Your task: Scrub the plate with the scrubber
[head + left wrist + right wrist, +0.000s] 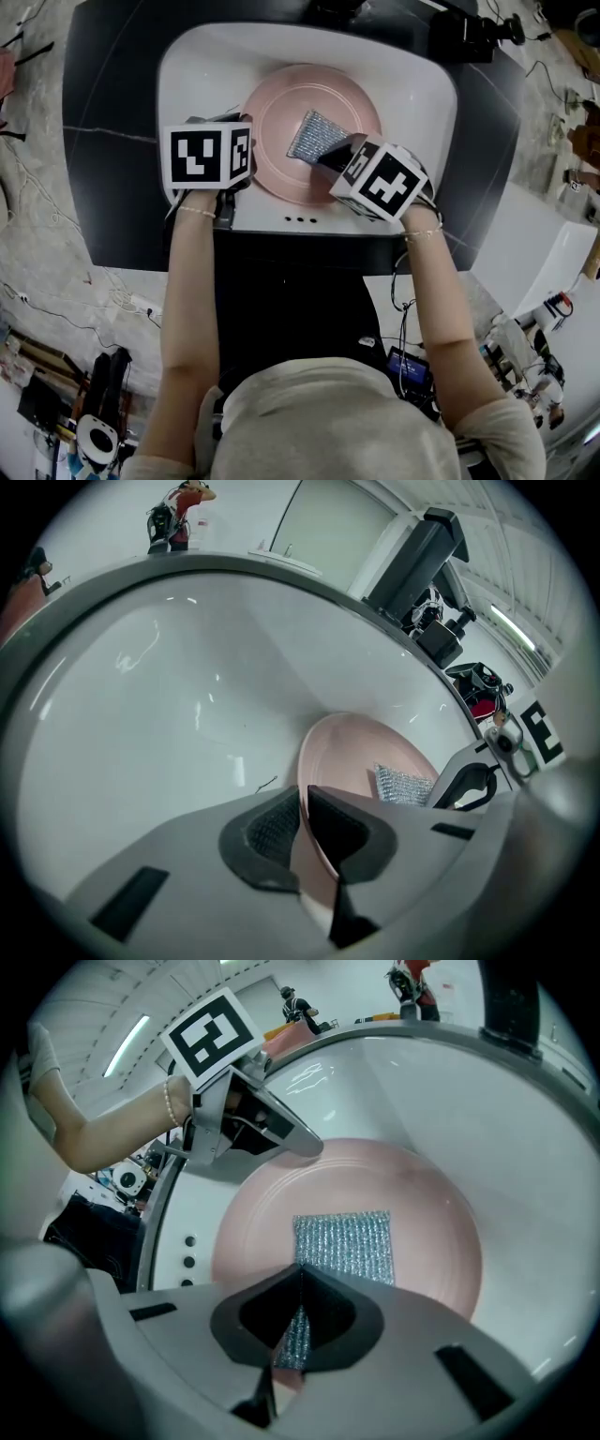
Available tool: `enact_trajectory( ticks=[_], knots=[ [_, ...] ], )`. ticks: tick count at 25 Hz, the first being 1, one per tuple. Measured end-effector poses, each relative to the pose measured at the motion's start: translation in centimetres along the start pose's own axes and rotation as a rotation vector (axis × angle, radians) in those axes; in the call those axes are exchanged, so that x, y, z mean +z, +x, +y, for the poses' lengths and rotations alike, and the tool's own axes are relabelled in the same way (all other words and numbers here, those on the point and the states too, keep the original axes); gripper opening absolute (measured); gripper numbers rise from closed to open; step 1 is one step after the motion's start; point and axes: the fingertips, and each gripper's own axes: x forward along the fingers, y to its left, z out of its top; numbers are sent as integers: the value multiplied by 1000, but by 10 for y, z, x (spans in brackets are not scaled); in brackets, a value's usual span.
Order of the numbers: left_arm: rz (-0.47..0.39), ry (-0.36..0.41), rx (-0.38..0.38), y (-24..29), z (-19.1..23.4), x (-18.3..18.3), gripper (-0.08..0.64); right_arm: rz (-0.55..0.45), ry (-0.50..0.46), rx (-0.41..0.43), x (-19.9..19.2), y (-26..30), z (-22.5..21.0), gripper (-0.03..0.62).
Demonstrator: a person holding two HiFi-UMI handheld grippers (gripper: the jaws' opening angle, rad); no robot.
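A pink plate lies in the white sink. My left gripper is shut on the plate's left rim, which passes between its dark pads. A silver mesh scrubber rests flat on the plate's middle. My right gripper is shut on the scrubber's near edge, its jaws pressed together over the mesh. In the head view the left gripper sits at the plate's left edge and the right gripper at its lower right. The plate fills the right gripper view.
The sink's front rim has three small overflow holes. A dark counter surrounds the sink. Cables and tools lie on the floor at left, and a white box stands at right.
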Motion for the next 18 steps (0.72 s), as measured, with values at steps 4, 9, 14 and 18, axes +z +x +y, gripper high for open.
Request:
enact_trajectory(
  ticks=[4, 9, 14, 18],
  knots=[
    [1, 0, 1, 0, 0, 0, 41, -7, -17, 36, 6, 3, 14, 15],
    [1, -4, 1, 0, -1, 0, 41, -37, 2, 68, 21, 8, 28, 15],
    [-1, -17, 9, 1, 2, -3, 40, -57, 3, 95, 34, 15, 37, 15],
    [0, -16, 14, 0, 3, -4, 40, -88, 22, 112, 43, 19, 38, 15]
  ],
)
